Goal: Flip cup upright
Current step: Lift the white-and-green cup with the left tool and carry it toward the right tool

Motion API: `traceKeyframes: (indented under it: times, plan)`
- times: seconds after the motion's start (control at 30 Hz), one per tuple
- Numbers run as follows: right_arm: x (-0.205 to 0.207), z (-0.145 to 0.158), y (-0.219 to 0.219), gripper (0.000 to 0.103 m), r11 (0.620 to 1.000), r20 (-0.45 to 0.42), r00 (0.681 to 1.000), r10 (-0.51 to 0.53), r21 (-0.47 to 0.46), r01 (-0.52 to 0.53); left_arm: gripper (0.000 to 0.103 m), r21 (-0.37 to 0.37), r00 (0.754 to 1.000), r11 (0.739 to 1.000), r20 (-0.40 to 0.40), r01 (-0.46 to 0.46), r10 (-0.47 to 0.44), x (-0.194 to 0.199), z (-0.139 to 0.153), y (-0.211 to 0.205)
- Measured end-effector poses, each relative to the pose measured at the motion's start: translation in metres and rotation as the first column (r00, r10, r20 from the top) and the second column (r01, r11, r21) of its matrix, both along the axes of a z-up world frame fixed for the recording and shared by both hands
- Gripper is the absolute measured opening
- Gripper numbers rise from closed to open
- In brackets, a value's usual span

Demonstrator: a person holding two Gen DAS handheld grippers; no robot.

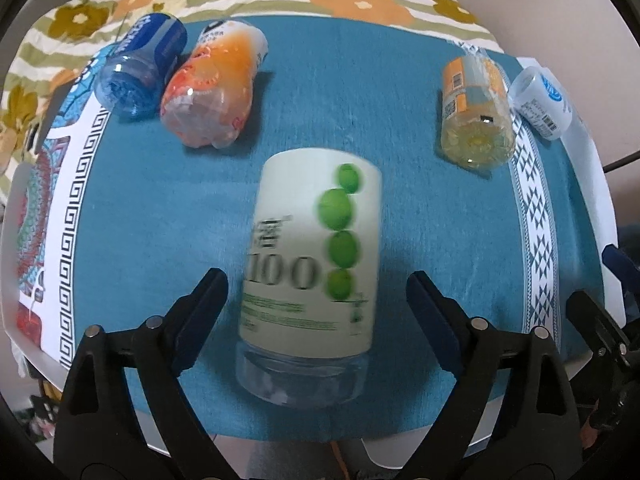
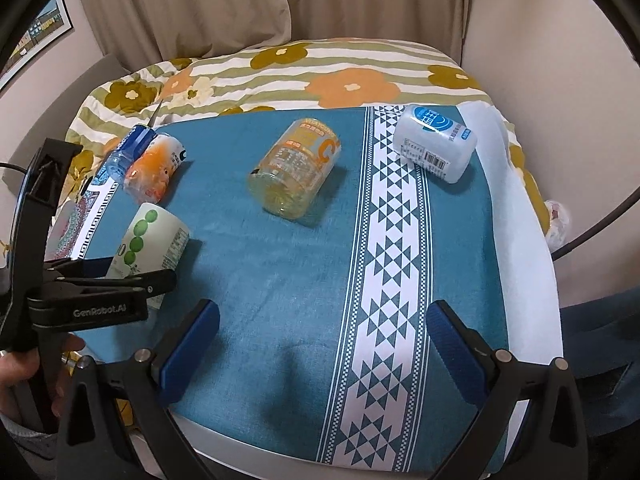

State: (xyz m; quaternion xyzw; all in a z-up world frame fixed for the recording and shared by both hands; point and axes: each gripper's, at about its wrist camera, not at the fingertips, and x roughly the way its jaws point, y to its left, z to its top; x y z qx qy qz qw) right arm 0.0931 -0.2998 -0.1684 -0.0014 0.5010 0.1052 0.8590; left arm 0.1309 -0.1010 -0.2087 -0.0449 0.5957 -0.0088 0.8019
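Note:
A white cup with green dots (image 1: pixel 312 268) lies on its side on the teal cloth (image 1: pixel 340 120), clear base toward me. My left gripper (image 1: pixel 316 292) is open, one finger on each side of the cup, not touching it. The cup also shows in the right wrist view (image 2: pixel 152 240), with the left gripper (image 2: pixel 132 276) around it. My right gripper (image 2: pixel 324 328) is open and empty above the cloth near the front edge.
Other cups lie on their sides: a blue one (image 1: pixel 140 68) and an orange one (image 1: pixel 212 84) at the back left, a yellow one (image 1: pixel 476 112) and a white one (image 1: pixel 540 100) at the back right. A flowered quilt (image 2: pixel 320 72) lies behind.

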Motion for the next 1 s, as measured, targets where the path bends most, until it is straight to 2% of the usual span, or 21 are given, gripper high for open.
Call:
traceKeyframes:
  times: [0.57,0.9,0.97,1.0]
  plan:
    - [-0.002,0.006,0.001,0.103,1.0,0.012,1.0,0.008,0.016,-0.008,0.096,0.021,1.0,1.0,0.029,-0.003,0.003,-0.007,0.016,0.003]
    - [0.006,0.036,0.014,0.103,0.999,0.041,0.998,0.051,0.008,-0.051,0.097,0.005,0.995,0.999,0.091,-0.036,0.036,-0.025,0.056,0.021]
    - [0.011,0.043,0.021,0.103,0.998,0.033,0.997,0.064,0.014,-0.064,0.103,0.013,0.994,0.999,0.101,-0.045,0.043,-0.03,0.066,0.032]
    - [0.013,0.046,0.025,0.103,0.997,0.027,0.997,0.069,0.02,-0.069,0.103,0.019,0.993,0.999,0.109,-0.048,0.045,-0.033,0.071,0.039]
